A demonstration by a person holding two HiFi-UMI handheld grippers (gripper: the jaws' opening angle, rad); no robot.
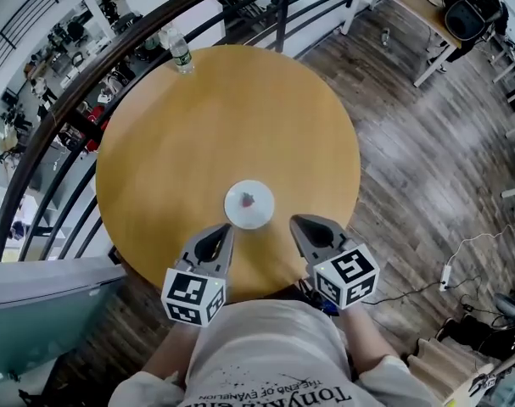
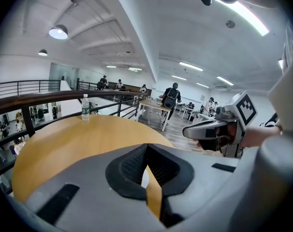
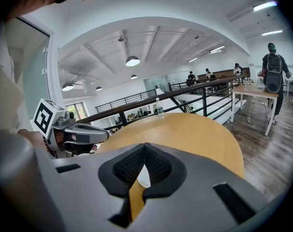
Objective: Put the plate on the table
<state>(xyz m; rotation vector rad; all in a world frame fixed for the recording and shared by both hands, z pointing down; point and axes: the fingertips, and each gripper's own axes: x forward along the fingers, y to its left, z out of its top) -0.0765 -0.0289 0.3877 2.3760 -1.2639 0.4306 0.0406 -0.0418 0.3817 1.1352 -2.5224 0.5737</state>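
Note:
A small white plate (image 1: 249,203) with a red bit on it lies flat on the round wooden table (image 1: 223,125), near the front edge. My left gripper (image 1: 226,230) hovers just left of and nearer than the plate, its jaws shut on nothing. Just right of the plate, my right gripper (image 1: 296,222) is also shut and empty. In the left gripper view the closed jaws (image 2: 146,146) hide most of the plate (image 2: 145,179). The right gripper view shows the same: closed jaws (image 3: 144,146) and a white sliver of plate (image 3: 143,176).
A clear water bottle (image 1: 179,51) stands at the table's far edge. A dark railing (image 1: 87,83) curves round the far and left sides. Wooden floor (image 1: 427,159) lies to the right, with a desk (image 1: 414,2) and a person beyond.

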